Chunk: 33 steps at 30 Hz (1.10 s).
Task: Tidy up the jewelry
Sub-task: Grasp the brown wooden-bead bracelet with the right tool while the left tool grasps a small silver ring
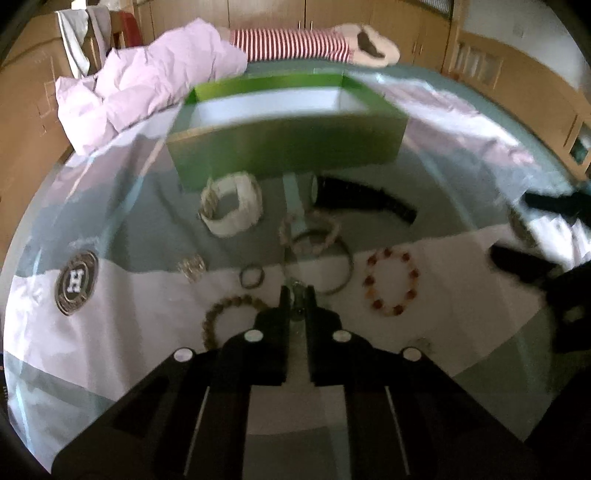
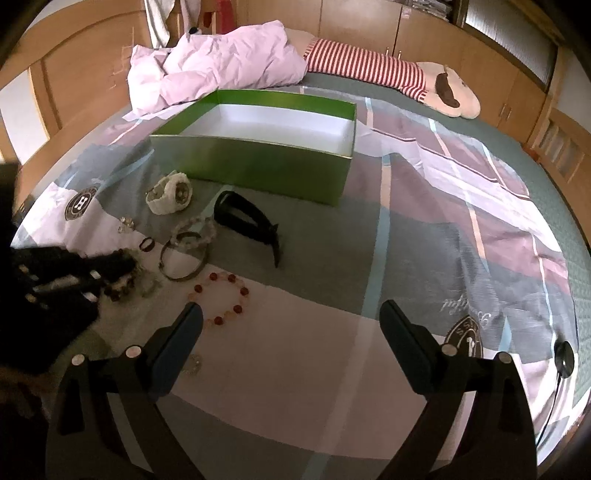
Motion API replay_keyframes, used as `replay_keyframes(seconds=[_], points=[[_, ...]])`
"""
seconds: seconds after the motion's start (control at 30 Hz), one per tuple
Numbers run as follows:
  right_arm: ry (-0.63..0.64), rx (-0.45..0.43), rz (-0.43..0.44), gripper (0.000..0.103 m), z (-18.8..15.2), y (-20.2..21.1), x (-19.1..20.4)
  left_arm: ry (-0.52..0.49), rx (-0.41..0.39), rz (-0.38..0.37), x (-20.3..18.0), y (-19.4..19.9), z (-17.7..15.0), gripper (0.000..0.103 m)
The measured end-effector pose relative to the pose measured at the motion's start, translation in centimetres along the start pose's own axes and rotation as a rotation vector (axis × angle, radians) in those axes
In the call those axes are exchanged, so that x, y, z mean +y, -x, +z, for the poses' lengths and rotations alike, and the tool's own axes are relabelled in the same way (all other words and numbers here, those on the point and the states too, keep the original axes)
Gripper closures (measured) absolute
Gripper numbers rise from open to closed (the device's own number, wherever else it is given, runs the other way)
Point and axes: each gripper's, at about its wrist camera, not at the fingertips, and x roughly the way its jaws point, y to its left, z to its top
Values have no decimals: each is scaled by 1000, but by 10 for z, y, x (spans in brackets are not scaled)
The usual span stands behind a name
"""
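An open green box (image 1: 288, 151) (image 2: 258, 162) with a white inside stands on the bed. In front of it lie a white watch (image 1: 231, 206) (image 2: 170, 194), a black strap (image 1: 365, 201) (image 2: 247, 218), a pale bead bracelet (image 1: 314, 232), a metal bangle (image 2: 183, 258), a red bead bracelet (image 1: 391, 282) (image 2: 221, 295) and a brown bead bracelet (image 1: 229, 317). My left gripper (image 1: 297, 295) (image 2: 110, 267) is shut on a small silvery piece of jewelry (image 1: 297, 303), low over the pile. My right gripper (image 2: 291, 314) is open and empty, nearer the bed's front.
A crumpled pink quilt (image 2: 221, 70) and a striped plush toy (image 2: 388, 70) lie behind the box. Wooden cabinets (image 2: 369, 22) line the walls. A black round object with a cable (image 2: 563, 356) sits at the right on the patterned sheet (image 2: 443, 221).
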Motion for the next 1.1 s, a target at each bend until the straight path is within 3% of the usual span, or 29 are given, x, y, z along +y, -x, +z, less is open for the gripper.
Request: replay_keyframes(seconds=[0.4,0.57,0.67,0.73,0.87,1.1], points=[[21,-10,114,8,-10,-22,40,76,-179,-67,41,95,21,95],[34,-18,165,19,-7,-34,73,92,-207,-73,51,112,23,95],[54,-3,164,37,-1,-47,97,92,-218,-70,53,117,22,95],[55,34,166,43,5,-59,110,103,-222,-62,57,121,23,95],[5,123,187,46,15,-80,125,118,-230,-45,66,124,22,95],[17,146,193,57,17,-90,145,146,-232,-23,83,126,18,95]])
